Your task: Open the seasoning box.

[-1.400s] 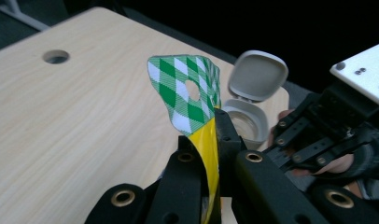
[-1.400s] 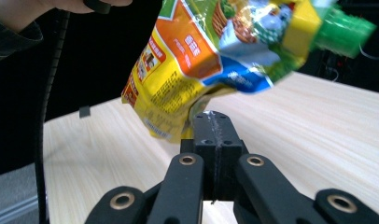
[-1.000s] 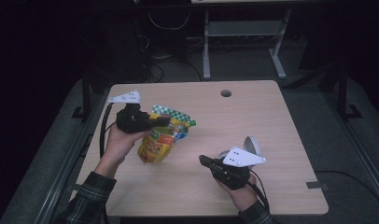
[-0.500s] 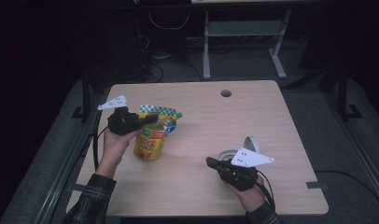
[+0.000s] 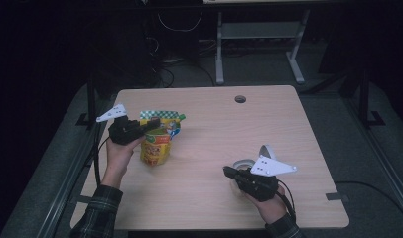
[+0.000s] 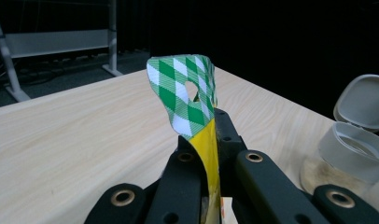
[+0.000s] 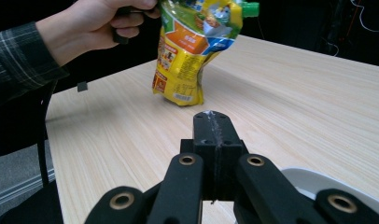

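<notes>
Currently: yellow snack pouch (image 5: pixel 156 144), long axis upright, bottom on the table (image 5: pixel 289 129). Left gripper (image 6: pixel 204 154) jaws closed on its green-checked top seam, pouch hanging below them. Right gripper (image 7: pixel 212 140) jaws pressed together, empty; pouch well ahead of them. Left hand nearer.

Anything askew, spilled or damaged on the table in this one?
No spill or damage shows. The yellow pouch stands tilted on the table, pinched at its green checked top by the left gripper, so the top is bent over. The white container near the right gripper has its lid flipped open.
</notes>
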The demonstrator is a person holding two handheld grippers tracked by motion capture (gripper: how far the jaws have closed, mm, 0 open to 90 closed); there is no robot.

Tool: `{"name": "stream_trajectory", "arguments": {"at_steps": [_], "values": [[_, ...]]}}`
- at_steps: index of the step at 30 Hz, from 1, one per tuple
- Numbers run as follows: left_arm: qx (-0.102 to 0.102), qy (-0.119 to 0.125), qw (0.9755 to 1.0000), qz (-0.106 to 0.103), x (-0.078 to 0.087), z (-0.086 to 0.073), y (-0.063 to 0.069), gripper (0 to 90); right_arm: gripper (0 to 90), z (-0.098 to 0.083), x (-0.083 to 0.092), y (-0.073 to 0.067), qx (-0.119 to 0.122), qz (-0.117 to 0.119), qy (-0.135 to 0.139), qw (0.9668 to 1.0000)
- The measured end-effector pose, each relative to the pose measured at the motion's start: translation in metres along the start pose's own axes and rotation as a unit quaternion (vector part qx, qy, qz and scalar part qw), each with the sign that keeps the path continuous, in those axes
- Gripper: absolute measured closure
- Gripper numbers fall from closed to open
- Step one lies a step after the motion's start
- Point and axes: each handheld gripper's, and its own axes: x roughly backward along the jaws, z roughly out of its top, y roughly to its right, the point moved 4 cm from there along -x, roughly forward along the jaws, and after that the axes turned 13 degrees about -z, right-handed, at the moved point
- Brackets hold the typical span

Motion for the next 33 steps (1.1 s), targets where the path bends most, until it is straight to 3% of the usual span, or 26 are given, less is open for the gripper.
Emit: {"name": "stream_trajectory", "arguments": {"at_steps": [9, 26, 29, 33], "values": [[0.007, 0.006, 0.9999, 0.010, 0.028, -0.015, 0.008, 89.7, 90.0, 0.001, -0.001, 0.001, 0.002, 0.001, -0.002, 1.0000], [0.016, 0.010, 0.9995, 0.025, 0.058, -0.034, 0.019, 88.8, 90.0, 0.002, -0.004, 0.003, 0.002, 0.007, -0.008, 0.9999], [0.017, 0.010, 0.9995, 0.025, 0.060, -0.035, 0.020, 85.9, 90.0, 0.003, -0.004, 0.004, 0.002, 0.007, -0.006, 1.0000], [0.012, 0.007, 0.9991, 0.040, 0.063, -0.036, 0.021, 74.0, 90.0, 0.003, -0.004, 0.006, 0.001, 0.006, -0.007, 1.0000]]}}
